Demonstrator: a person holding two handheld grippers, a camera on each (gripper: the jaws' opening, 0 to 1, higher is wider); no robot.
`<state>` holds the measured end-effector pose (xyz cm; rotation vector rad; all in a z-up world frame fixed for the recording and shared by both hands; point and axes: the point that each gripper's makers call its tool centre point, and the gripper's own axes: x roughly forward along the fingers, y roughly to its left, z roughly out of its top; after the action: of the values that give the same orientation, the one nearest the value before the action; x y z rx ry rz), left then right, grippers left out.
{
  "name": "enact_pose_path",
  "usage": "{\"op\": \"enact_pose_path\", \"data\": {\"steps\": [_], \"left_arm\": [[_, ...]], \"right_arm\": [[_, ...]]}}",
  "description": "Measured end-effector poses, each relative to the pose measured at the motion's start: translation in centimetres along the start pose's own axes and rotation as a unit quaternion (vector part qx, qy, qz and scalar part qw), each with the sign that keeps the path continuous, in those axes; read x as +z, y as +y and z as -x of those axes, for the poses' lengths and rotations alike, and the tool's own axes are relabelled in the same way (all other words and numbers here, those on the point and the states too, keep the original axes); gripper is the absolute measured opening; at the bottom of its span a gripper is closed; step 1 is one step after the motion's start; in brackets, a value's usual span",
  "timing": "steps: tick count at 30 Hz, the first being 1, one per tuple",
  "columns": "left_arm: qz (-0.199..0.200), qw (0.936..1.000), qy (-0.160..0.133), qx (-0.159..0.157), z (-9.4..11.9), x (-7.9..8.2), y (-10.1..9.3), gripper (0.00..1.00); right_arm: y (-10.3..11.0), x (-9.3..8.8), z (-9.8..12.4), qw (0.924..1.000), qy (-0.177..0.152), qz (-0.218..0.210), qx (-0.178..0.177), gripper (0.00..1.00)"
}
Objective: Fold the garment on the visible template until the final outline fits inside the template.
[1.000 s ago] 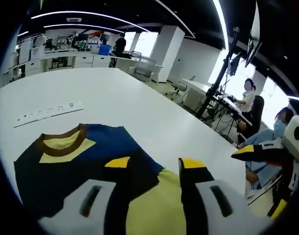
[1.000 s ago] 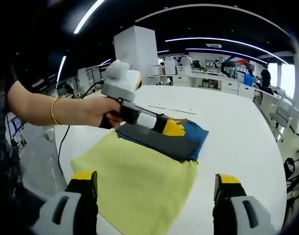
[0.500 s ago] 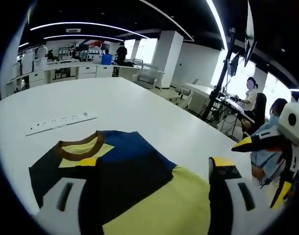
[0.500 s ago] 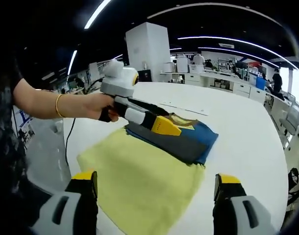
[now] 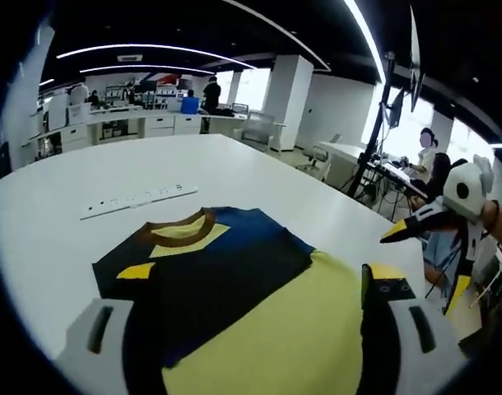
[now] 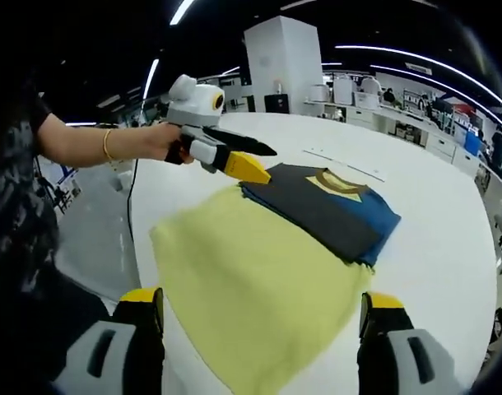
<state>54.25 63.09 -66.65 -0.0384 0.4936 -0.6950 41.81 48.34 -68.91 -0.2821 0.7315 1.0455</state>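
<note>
Retreat of both grippers is what is changing: a second ago the left gripper (image 6: pixel 234 160) was low over the folded navy-and-blue cloth garment with the brown ribbed collar (image 6: pixel 333 206); now it is lifting clear toward the table edge, and its own view is pulling back so the garment (image 5: pixel 210 267) is showing whole. The right gripper (image 6: pixel 263 317) is also backing off; in the left gripper view it is hanging at the right, well apart from the cloth (image 5: pixel 416 230).

Left gripper jaws are standing wide apart, holding nothing. Right gripper jaws are likewise spread wide and empty.

Judgement: a fold has probably just been released; the outline now needs checking against the template.

Garment is lying flat as a compact rectangle, overlapping the far end of the pale yellow rectangular fabric sheet (image 6: pixel 259 288), presumably the template, and partly hanging past its far edge. Garment cloth is reading as soft matte knit; the sheet is looking thin, slightly fuzzy, with a wavy near edge. Both are resting on the smooth white table (image 5: pixel 86 173), near a white power strip (image 5: pixel 140 200).
</note>
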Motion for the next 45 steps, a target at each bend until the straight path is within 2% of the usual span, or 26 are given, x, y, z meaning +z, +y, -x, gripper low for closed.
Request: {"op": "enact_pose_path", "data": {"steps": [7,16,22,24,29,30,33,36,39,41,45], "left_arm": [[-0.026,0.9989,0.004,-0.038,3.3,-1.6,-0.7,0.99],[-0.041,0.9976,0.017,-0.054,6.8,-4.4,-1.1,0.99],[-0.046,0.996,0.033,-0.069,9.0,-7.0,-1.5,0.92],[-0.05,0.9953,0.043,-0.071,9.6,-8.0,-1.6,0.93],[-0.071,0.9915,0.075,-0.079,10.9,-10.1,-2.1,0.86],[-0.088,0.9884,0.091,-0.085,11.2,-11.0,-2.1,0.85],[-0.073,0.9878,0.101,-0.092,11.8,-12.1,-2.4,0.81],[-0.073,0.9872,0.109,-0.09,12.4,-13.2,-2.2,0.81],[-0.09,0.982,0.133,-0.099,13.3,-14.7,-2.5,0.74],[-0.103,0.9786,0.147,-0.1,13.7,-15.6,-2.7,0.73],[-0.123,0.9716,0.17,-0.11,14.2,-16.9,-3.1,0.68]], "right_arm": [[0.8,-1.4,-0.4,0.9984,0.038,0.038,0.018,1.0],[1.2,-3.3,-0.8,0.9937,0.076,0.076,0.031,1.0],[1.5,-5.0,-1.2,0.9882,0.11,0.102,0.032,0.99],[1.5,-5.4,-1.3,0.9865,0.119,0.108,0.03,0.99],[1.6,-7.1,-1.4,0.9775,0.153,0.141,0.033,0.94],[1.6,-7.3,-1.4,0.9769,0.156,0.142,0.034,0.93],[1.3,-7.2,-1.6,0.975,0.152,0.16,0.021,0.92],[1.5,-7.3,-1.6,0.9753,0.152,0.157,0.031,0.89],[1.4,-7.7,-1.6,0.9739,0.157,0.161,0.031,0.89],[1.4,-8.1,-1.7,0.9734,0.16,0.161,0.03,0.88],[1.5,-8.7,-1.9,0.9727,0.161,0.164,0.034,0.81]]}}
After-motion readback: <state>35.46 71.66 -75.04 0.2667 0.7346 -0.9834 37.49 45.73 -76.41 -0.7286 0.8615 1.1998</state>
